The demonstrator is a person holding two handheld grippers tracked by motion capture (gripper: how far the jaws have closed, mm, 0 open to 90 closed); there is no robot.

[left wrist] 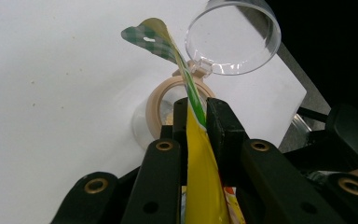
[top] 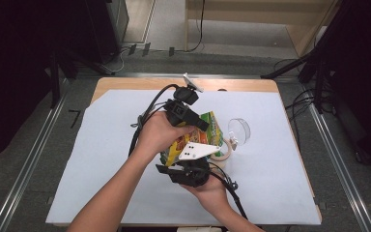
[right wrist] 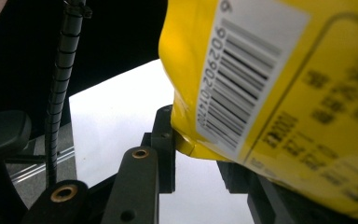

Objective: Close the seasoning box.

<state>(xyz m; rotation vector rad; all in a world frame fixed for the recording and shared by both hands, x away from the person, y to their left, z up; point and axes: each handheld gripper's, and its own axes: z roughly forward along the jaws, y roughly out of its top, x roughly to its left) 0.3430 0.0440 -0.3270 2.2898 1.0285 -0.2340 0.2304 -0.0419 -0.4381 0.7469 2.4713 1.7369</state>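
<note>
Left gripper (left wrist: 196, 109) clamped on pouch (left wrist: 200, 186) top seal, right gripper (right wrist: 200, 154) pinching its corner; keep mouth over jar (left wrist: 168, 100), tilt slowly.

Wooden table (top: 125, 83) covered with white paper sheet (top: 101, 169). Grey carpet floor (top: 19, 164), metal floor rails (top: 29, 159), loose cables (top: 299, 101), dark surroundings.

pouch (right wrist: 279, 93) print blurred, cut off at edges, jar (left wrist: 168, 109) half hidden behind tool
</note>
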